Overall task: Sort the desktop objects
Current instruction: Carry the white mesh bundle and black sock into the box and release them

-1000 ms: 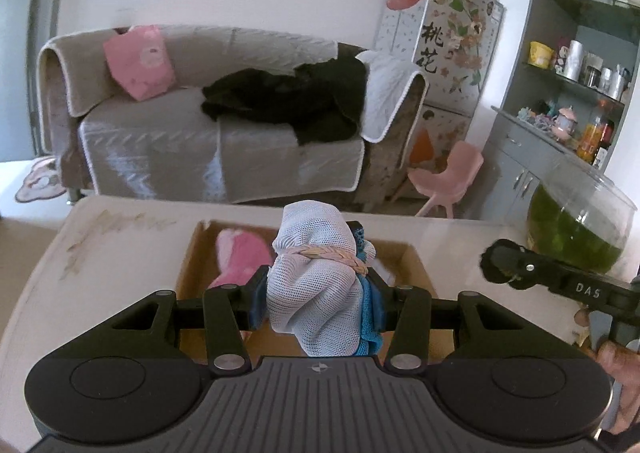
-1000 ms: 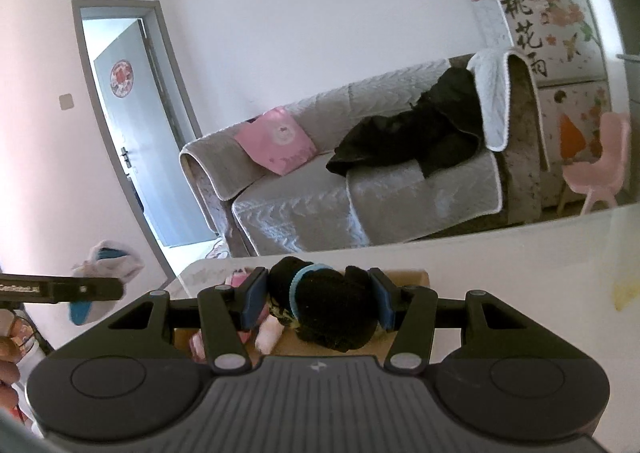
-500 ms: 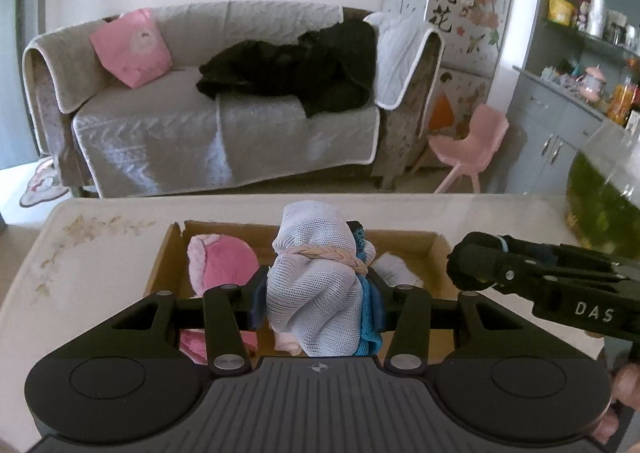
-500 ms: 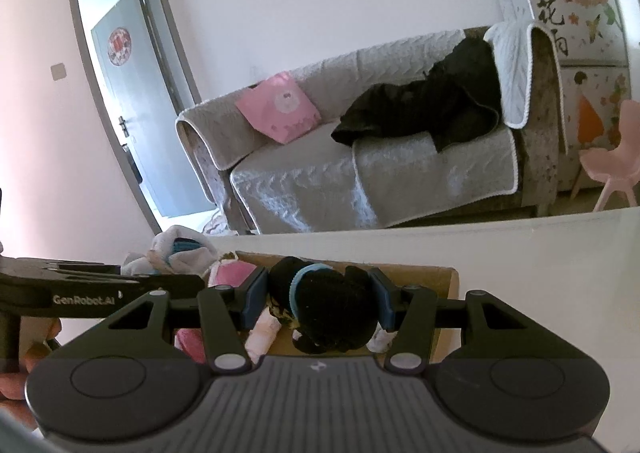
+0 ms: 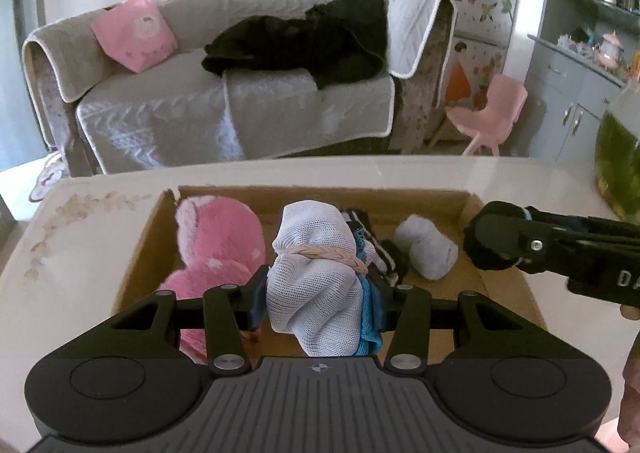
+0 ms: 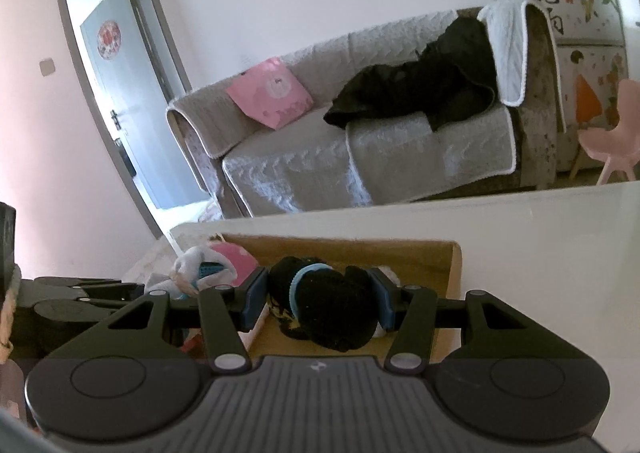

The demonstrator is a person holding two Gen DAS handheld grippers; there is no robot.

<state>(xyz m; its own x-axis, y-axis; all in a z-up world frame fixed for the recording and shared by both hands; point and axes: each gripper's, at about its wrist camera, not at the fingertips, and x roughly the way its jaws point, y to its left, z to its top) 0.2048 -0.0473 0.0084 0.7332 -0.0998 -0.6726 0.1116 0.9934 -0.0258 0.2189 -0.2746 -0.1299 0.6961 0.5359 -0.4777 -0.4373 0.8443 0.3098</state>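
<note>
We have both grippers loaded and hanging over the cardboard box (image 5: 472,205), which sits on the pale table (image 5: 100,221).

Left gripper (image 5: 320,303): fingers closed onto a white mesh bundle (image 5: 316,285) tied round its middle with a pinkish braided band, a blue cloth tucked against its right side. The bundle stands upright between the pads, long axis vertical, its lower end below the fingers and over the box opening.

Right gripper (image 6: 318,303): fingers closed onto a black sock ball (image 6: 332,307) with a light-blue cuff ring showing. It hangs over the right-hand part of the box — seen from the left wrist view, just beside a grey sock roll (image 5: 426,251) lying on the box floor.

Also in the box: a pink plush slipper (image 5: 218,249) at the left end and a dark striped item, partly hidden behind the mesh bundle.

Key relation — both loads lie directly above the open box, not the table, so the drop path is straight down. We judge the gap between slipper and grey roll is the free spot under the left load; how high it hangs above the floor we cannot tell.
</note>
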